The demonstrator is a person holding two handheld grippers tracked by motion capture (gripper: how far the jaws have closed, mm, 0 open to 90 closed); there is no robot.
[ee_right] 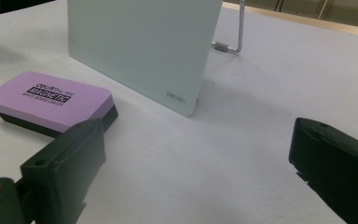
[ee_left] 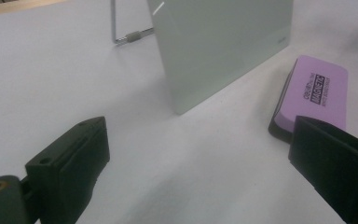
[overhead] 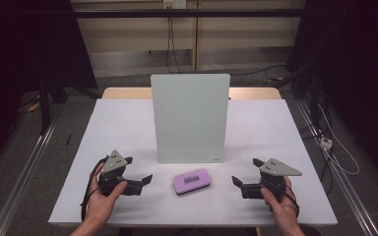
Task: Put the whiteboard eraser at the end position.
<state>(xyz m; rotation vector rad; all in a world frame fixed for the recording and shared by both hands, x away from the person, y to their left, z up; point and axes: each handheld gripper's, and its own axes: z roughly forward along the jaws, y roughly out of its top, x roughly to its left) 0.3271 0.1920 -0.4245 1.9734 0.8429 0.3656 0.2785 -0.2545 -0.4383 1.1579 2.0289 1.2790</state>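
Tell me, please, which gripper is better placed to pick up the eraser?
Left, narrowly. The eraser lies closer to the left gripper, whose open jaws point toward it. The right gripper is open too, but farther off.

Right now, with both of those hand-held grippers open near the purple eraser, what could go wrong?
1. The board stands upright on a thin wire stand. A nudge from either hand-held gripper might tip it backward.
2. The eraser lies flat just in front of the board. The left gripper or the right gripper closing on it could push it along the table instead of gripping it.
3. Both reaching in together could collide.
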